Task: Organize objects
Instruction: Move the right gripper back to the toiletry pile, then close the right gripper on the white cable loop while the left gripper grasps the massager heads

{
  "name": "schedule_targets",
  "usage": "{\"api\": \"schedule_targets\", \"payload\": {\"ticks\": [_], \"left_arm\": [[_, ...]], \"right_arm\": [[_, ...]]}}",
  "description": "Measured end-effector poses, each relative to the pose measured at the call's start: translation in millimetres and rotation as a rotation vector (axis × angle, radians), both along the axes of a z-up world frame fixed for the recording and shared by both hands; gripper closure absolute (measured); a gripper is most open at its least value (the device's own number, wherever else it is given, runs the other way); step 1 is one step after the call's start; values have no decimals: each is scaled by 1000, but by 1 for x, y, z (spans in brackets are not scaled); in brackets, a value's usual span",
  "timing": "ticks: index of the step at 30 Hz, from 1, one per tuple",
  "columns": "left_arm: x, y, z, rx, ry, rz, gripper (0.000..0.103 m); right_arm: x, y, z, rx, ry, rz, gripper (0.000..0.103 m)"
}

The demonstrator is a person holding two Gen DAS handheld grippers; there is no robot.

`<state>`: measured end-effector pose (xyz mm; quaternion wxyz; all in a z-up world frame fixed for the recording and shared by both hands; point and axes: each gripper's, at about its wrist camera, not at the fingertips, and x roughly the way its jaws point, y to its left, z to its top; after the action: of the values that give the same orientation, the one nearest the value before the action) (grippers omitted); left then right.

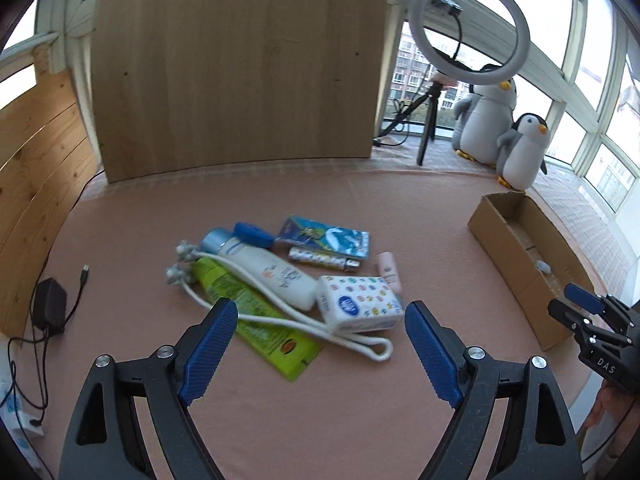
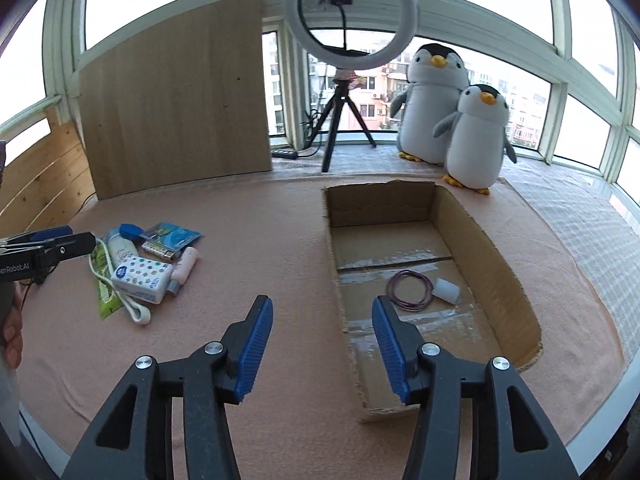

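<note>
While both my tools hang above the pink surface (image 1: pixel 120 240), my left gripper (image 1: pixel 320 344) has its jaws spread wide with nothing between them, low in the left wrist frame just below a heap of small things. In that heap a white lotion bottle (image 1: pixel 276 276) lies slanted across a green packet (image 1: pixel 256 320), a white cord (image 1: pixel 320 328) loops over both, and a patterned tissue pack (image 1: pixel 358 306) sits at the heap's right end, touching the bottle. Above them lie a blue picture card (image 1: pixel 328 240) and a small patterned tube (image 1: pixel 320 259), with a pink tube (image 1: pixel 390 272) just beside the tissue pack.

My right gripper (image 2: pixel 322 344) also has its jaws spread and empty, low in the right wrist frame, over the near left wall of the cardboard box (image 2: pixel 496 264). Inside the box, on its floor, a purple hair-tie ring (image 2: pixel 410 286) lies just beside a small white cap (image 2: pixel 446 290). The heap sits well apart from the box, at centre left of that frame.

At the upper right stand two plush penguins (image 2: pixel 472 136), a ring light (image 2: pixel 352 14) on its tripod left of them, and a wooden board (image 2: pixel 176 100) leaning upright at upper left.
</note>
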<state>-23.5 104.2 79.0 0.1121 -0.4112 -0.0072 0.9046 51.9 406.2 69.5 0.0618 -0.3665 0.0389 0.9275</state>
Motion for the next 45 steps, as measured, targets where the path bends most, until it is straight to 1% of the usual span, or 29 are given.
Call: {"api": "schedule_targets", "payload": {"ticks": [3, 6, 8, 10, 13, 15, 19, 21, 22, 23, 26, 32, 35, 38, 41, 43, 44, 45], "left_arm": [[11, -44, -3, -11, -10, 85, 15], [28, -87, -5, 4, -16, 170, 15], [39, -108, -6, 13, -23, 214, 15], [53, -129, -7, 14, -20, 249, 15], [70, -150, -13, 22, -31, 297, 15], [80, -160, -16, 30, -41, 321, 15], [90, -171, -21, 46, -46, 343, 15], [92, -174, -21, 54, -42, 350, 15], [92, -175, -21, 59, -41, 353, 15], [91, -175, -22, 65, -43, 355, 15], [87, -177, -30, 87, -57, 360, 14], [76, -184, -63, 139, -124, 394, 14], [69, -186, -76, 124, -130, 404, 14], [61, -187, -87, 101, -135, 412, 14], [51, -187, -95, 124, -144, 407, 14], [43, -185, -100, 128, -148, 401, 15], [40, -184, -103, 123, -156, 399, 16], [36, -183, -106, 121, -162, 396, 22]], "right_arm": [[-18, -39, -21, -41, -53, 115, 53], [-38, -86, -54, -61, -137, 258, 53], [-52, -119, -75, -20, -194, 352, 53], [-63, -144, -87, 27, -207, 433, 53], [-79, -166, -97, 100, -207, 501, 53], [-90, -172, -96, 119, -192, 520, 53], [-107, -180, -95, 130, -206, 554, 53], [-111, -185, -94, 112, -225, 574, 63], [-110, -188, -94, 103, -235, 586, 75], [-108, -192, -93, 98, -241, 599, 81], [-95, -206, -94, 84, -248, 627, 84], [-41, -246, -93, 48, -239, 702, 83], [-18, -263, -92, 24, -246, 743, 83], [0, -271, -91, 23, -256, 779, 83], [13, -275, -91, 29, -266, 826, 83], [20, -278, -91, 65, -262, 854, 83], [21, -278, -91, 71, -260, 855, 83], [21, -276, -91, 62, -261, 849, 83]]}}
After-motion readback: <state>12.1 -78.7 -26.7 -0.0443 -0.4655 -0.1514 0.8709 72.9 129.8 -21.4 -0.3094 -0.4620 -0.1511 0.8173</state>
